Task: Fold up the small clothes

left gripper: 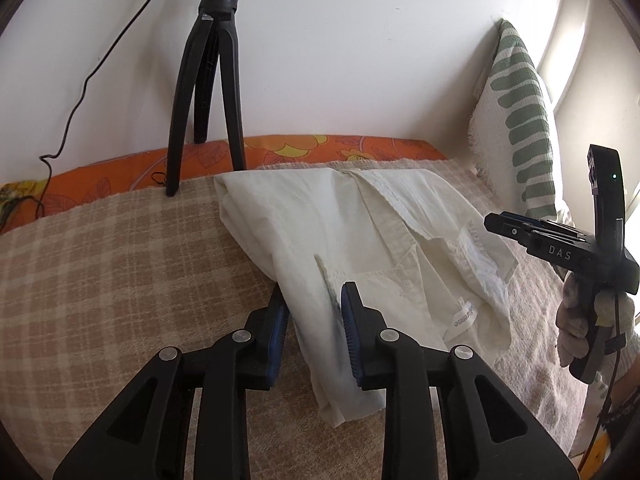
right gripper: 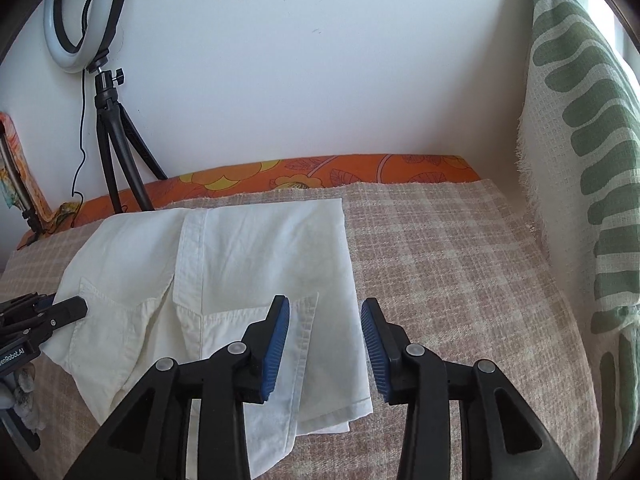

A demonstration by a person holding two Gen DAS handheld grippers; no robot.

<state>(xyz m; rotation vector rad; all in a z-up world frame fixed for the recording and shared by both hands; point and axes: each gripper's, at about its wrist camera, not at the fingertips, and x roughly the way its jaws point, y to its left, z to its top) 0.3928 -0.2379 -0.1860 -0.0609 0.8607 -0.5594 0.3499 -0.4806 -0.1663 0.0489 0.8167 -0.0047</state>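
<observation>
A small cream-white shirt (left gripper: 360, 240) lies partly folded on a beige checked blanket (left gripper: 100, 260), its collar and label showing. My left gripper (left gripper: 314, 308) is open, its jaws standing either side of the shirt's near left edge. My right gripper (right gripper: 324, 320) is open over the shirt's right edge (right gripper: 280, 248), with the cloth between its jaws. In the left wrist view the right gripper (left gripper: 496, 224) shows at the right, just beyond the shirt. In the right wrist view the left gripper (right gripper: 76, 308) shows at the shirt's left edge.
A black tripod (left gripper: 212, 80) stands at the back on an orange flowered sheet (left gripper: 320, 146), holding a ring light (right gripper: 80, 12) with a cable down the wall. A green-and-white patterned cushion (right gripper: 580, 160) leans at the right. The white wall (right gripper: 320, 60) is close behind.
</observation>
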